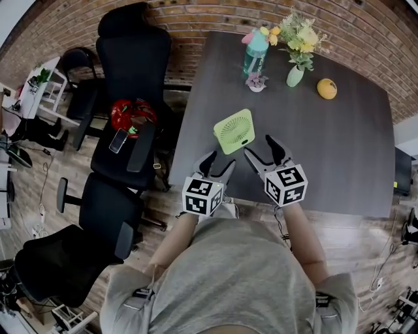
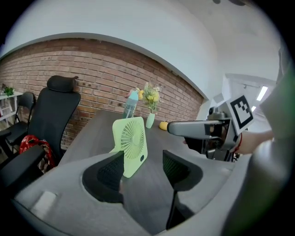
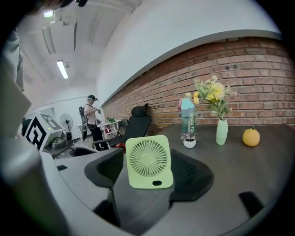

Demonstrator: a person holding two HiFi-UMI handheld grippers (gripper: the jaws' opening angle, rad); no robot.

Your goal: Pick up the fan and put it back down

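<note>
Nearest the head camera: the person's grey shirt (image 1: 235, 274), both forearms reaching over the near edge of the dark grey table (image 1: 339, 150).

Left gripper (image 1: 220, 163) — jaws spread wide, nothing between the pads. Right gripper (image 1: 262, 149) — jaws also apart, holding nothing. The two point inward toward each other, tips close over the tabletop.

Fan (image 1: 234, 131) — small, pale green, square. It stands upright on the table just beyond both sets of tips, near the table's left edge, and neither gripper touches it. In the right gripper view its grille faces the camera, framed in the gap between the jaws; in the left gripper view it is seen at an angle, over the left-hand jaw.

Mid table is bare, matte, with a faint wood grain.

Far end, in a loose row: teal water bottle (image 1: 255, 52), small potted plant (image 1: 256, 81), pale green vase of yellow flowers (image 1: 295, 75), round orange object (image 1: 327, 89).

Behind the table is a red brick wall (image 1: 215, 13). Left of the table, on a wooden floor, are black office chairs (image 1: 134, 59); one seat carries a red item (image 1: 132, 114) and a phone (image 1: 118, 140). A white shelf unit (image 1: 39, 91) stands further left. A person (image 3: 92, 115) stands far back in the room.
</note>
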